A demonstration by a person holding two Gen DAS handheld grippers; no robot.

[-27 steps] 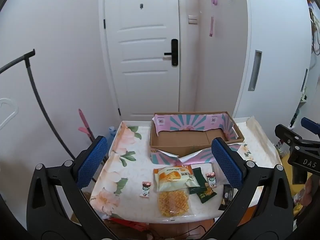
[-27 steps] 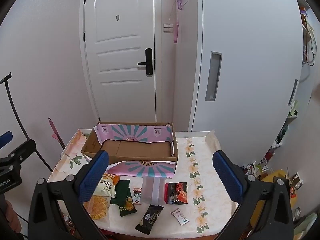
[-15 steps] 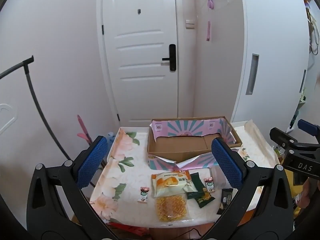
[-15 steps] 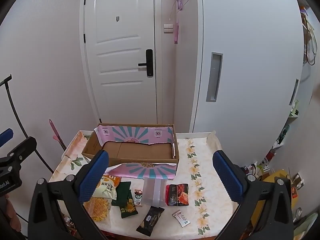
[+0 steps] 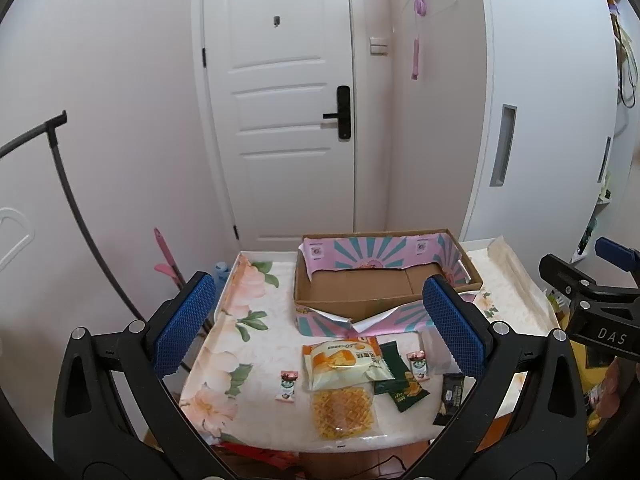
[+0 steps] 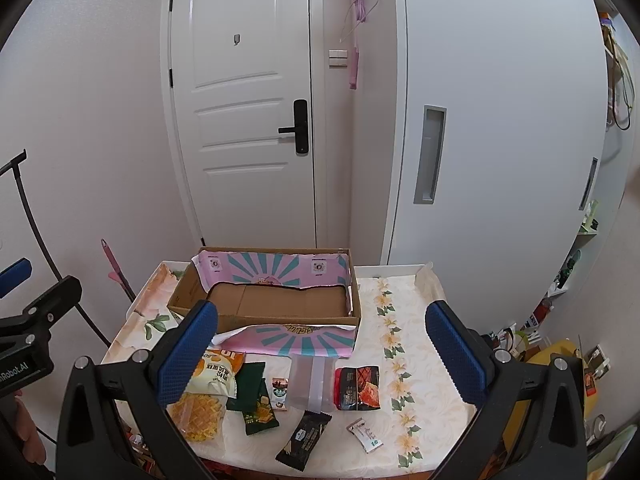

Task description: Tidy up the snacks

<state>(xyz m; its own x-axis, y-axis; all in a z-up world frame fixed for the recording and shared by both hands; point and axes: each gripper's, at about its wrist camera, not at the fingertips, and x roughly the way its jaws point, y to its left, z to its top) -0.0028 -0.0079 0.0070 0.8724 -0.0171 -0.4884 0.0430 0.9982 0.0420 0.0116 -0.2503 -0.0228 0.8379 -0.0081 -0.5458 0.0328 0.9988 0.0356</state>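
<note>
Snacks lie in a loose row along the near edge of the table [image 6: 436,376], which wears a flowered cloth. Toward the near left corner sits a clear bag of yellow waffle crisps [image 6: 198,414], with a white and orange bread packet [image 6: 216,372] just behind it. Beside them to the right lie two dark green packets [image 6: 256,398], a small sachet [image 6: 279,388], a clear empty wrapper [image 6: 311,382] and a red packet [image 6: 357,388]. Closest to the edge are a black bar [image 6: 304,434] and a little white sachet [image 6: 365,435].

The left gripper [image 5: 320,322] and the right gripper [image 6: 320,344] both hang above the near edge, jaws spread wide and released, nothing between them.

Farther back, an open cardboard box [image 6: 272,300] with pink and teal flaps stands against the far edge, its floor bare. Behind the table is a white door [image 6: 244,100].
</note>
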